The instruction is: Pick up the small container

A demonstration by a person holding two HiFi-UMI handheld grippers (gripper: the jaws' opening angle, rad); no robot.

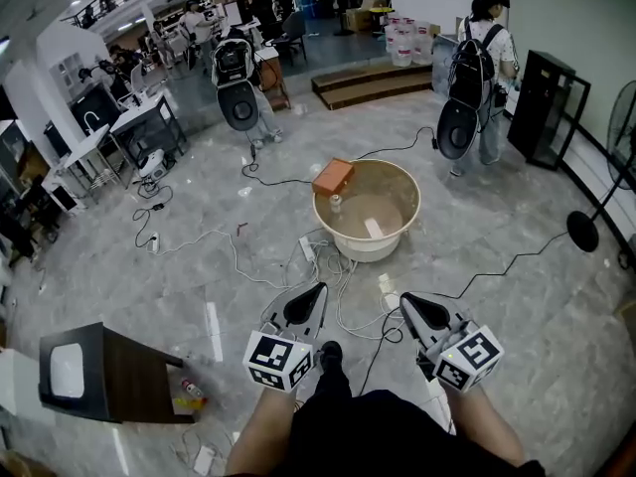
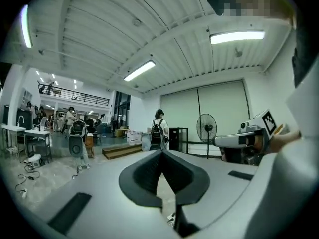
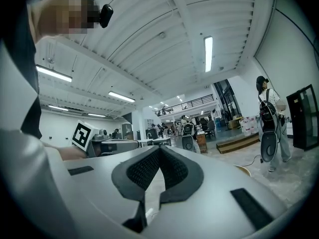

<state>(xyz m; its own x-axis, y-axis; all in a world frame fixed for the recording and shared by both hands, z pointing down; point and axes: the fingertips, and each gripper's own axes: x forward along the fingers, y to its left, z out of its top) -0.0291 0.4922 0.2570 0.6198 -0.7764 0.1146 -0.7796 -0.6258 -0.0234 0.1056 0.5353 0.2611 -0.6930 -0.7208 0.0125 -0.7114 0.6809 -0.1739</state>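
Observation:
A small pale container [image 1: 336, 204] stands inside a round beige tub [image 1: 404, 229] on the floor, near the tub's left wall. An orange box [image 1: 333, 176] rests on the tub's far-left rim and a white piece [image 1: 373, 228] lies on its bottom. My left gripper [image 1: 319, 289] [image 2: 162, 153] and right gripper [image 1: 405, 300] [image 3: 159, 148] are held side by side nearer to me than the tub, pointing toward it and well short of it. Both are shut with nothing between the pads. The tub's rim [image 3: 244, 169] barely shows in the right gripper view.
Cables and a power strip [image 1: 307, 249] lie on the floor between me and the tub. A dark side table [image 1: 109, 371] stands at the lower left. Farther off are a person with a backpack [image 1: 484, 68], a floor fan [image 1: 596, 217], a black cabinet [image 1: 547, 107] and a robot [image 1: 238, 87].

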